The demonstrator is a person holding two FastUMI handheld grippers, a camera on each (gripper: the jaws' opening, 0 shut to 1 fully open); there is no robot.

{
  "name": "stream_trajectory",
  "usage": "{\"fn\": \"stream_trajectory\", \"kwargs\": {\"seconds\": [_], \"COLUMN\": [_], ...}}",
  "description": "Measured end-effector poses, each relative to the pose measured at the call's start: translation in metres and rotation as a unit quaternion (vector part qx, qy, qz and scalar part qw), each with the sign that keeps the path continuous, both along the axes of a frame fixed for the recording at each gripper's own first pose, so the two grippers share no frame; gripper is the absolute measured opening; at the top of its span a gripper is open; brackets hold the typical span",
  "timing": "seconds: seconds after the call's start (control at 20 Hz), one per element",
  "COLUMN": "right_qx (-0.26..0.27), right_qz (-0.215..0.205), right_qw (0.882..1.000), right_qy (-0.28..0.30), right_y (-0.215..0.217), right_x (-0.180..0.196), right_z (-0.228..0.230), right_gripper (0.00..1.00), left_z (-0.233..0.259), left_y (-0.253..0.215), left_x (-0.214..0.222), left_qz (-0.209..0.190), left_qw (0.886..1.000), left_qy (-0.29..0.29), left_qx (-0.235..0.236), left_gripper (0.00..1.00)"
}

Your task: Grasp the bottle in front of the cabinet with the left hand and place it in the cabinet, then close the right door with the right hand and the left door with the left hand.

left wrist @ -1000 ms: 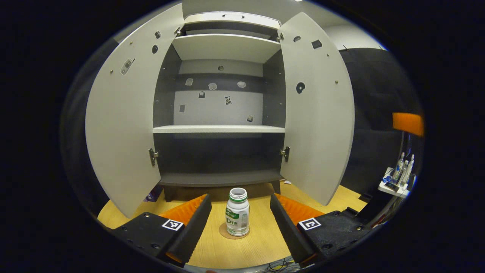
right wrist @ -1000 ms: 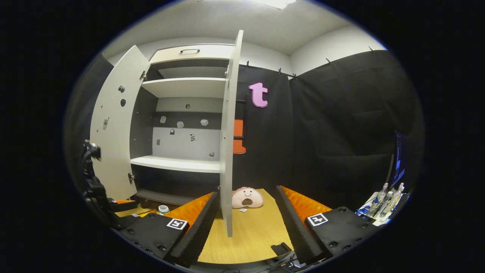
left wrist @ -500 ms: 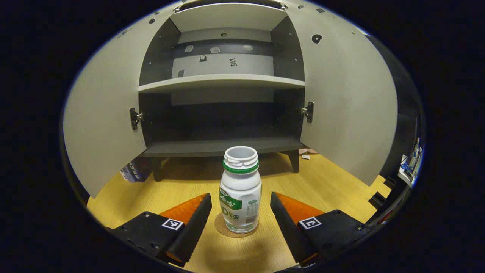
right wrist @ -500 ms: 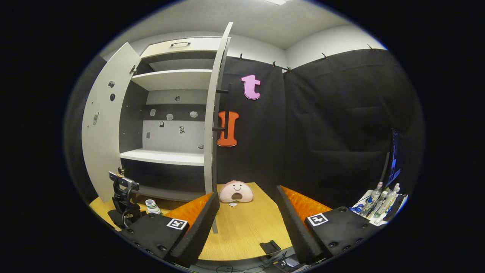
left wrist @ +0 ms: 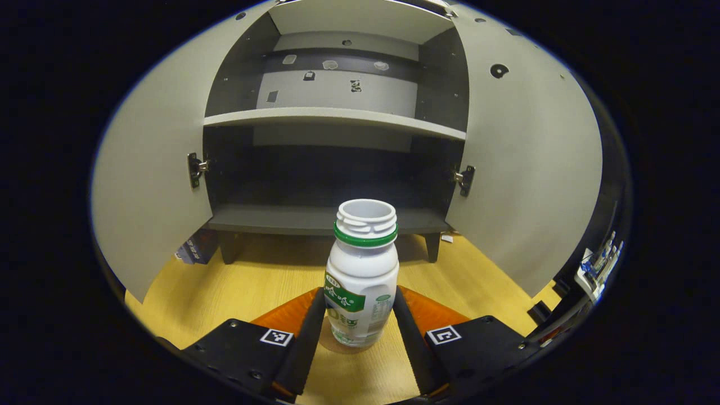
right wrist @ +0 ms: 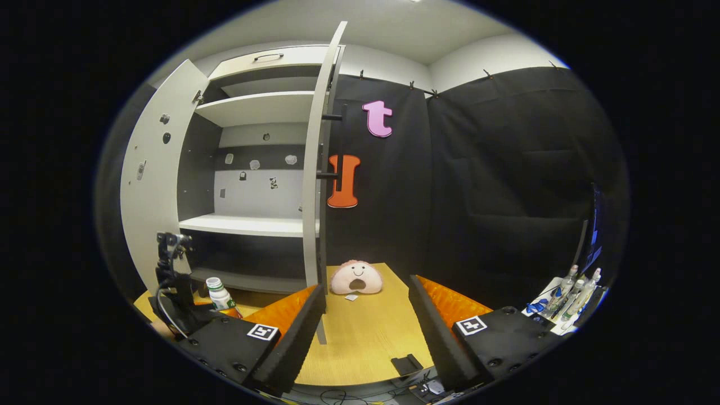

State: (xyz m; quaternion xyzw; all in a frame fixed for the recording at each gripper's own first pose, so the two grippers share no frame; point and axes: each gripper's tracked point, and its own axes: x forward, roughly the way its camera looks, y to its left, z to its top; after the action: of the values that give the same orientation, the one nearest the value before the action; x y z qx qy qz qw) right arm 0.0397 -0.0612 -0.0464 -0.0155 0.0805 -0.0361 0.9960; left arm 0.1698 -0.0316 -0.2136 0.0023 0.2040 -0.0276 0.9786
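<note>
A white bottle [left wrist: 363, 275] with a green neck ring and no cap stands on a round coaster on the wooden table, in front of the open cabinet [left wrist: 332, 116]. My left gripper [left wrist: 359, 292] is shut on the bottle's lower body, one finger against each side. The bottle leans slightly. Both cabinet doors stand wide open: the left door [left wrist: 149, 169] and the right door [left wrist: 529, 169]. In the right gripper view, my right gripper [right wrist: 367, 284] is open and empty, just right of the right door's edge [right wrist: 312, 197]. That view also has the bottle [right wrist: 216, 292] held at far left.
A pink plush toy [right wrist: 356, 278] lies on the table beside the right door. A small stand with several bottles [right wrist: 565, 292] sits at the far right. A small black object [right wrist: 406, 364] lies near the table's front edge. A blue box [left wrist: 191, 250] lies under the left door.
My left gripper moved forward around the bottle and its fingers closed onto it. The right gripper stayed open and barely shifted.
</note>
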Motion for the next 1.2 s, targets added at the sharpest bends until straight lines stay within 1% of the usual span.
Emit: {"fn": "stream_trajectory", "kwargs": {"seconds": [0.3, 0.6, 0.7, 0.85, 1.05, 1.2], "right_qx": [-0.003, 0.006, 0.009, 0.008, 0.0, 0.001], "right_qz": [0.007, 0.009, 0.01, 0.009, -0.001, -0.009], "right_qw": [1.0, 1.0, 1.0, 0.999, 0.999, 0.999], "right_qy": [-0.012, -0.023, -0.028, -0.033, -0.035, -0.037], "right_y": [0.008, 0.011, 0.012, 0.01, 0.002, -0.007], "right_x": [0.003, -0.001, 0.001, 0.001, 0.003, 0.006], "right_z": [0.007, 0.013, 0.015, 0.017, 0.019, 0.021], "right_gripper": [0.98, 0.98, 0.98, 0.98, 0.98, 0.98], "left_z": [0.103, 0.195, 0.217, 0.254, 0.284, 0.296], "left_y": [0.012, 0.008, 0.008, 0.012, 0.009, 0.009], "left_x": [0.012, 0.039, 0.057, 0.085, 0.122, 0.15], "left_qz": [-0.008, -0.038, -0.04, -0.042, -0.041, -0.045], "left_qw": [0.999, 0.995, 0.994, 0.992, 0.99, 0.99], "left_qy": [-0.039, -0.087, -0.096, -0.121, -0.134, -0.135], "left_qx": [-0.016, -0.017, -0.014, 0.003, -0.009, 0.009], "left_gripper": [0.72, 0.72, 0.71, 0.72, 0.72, 0.71]}}
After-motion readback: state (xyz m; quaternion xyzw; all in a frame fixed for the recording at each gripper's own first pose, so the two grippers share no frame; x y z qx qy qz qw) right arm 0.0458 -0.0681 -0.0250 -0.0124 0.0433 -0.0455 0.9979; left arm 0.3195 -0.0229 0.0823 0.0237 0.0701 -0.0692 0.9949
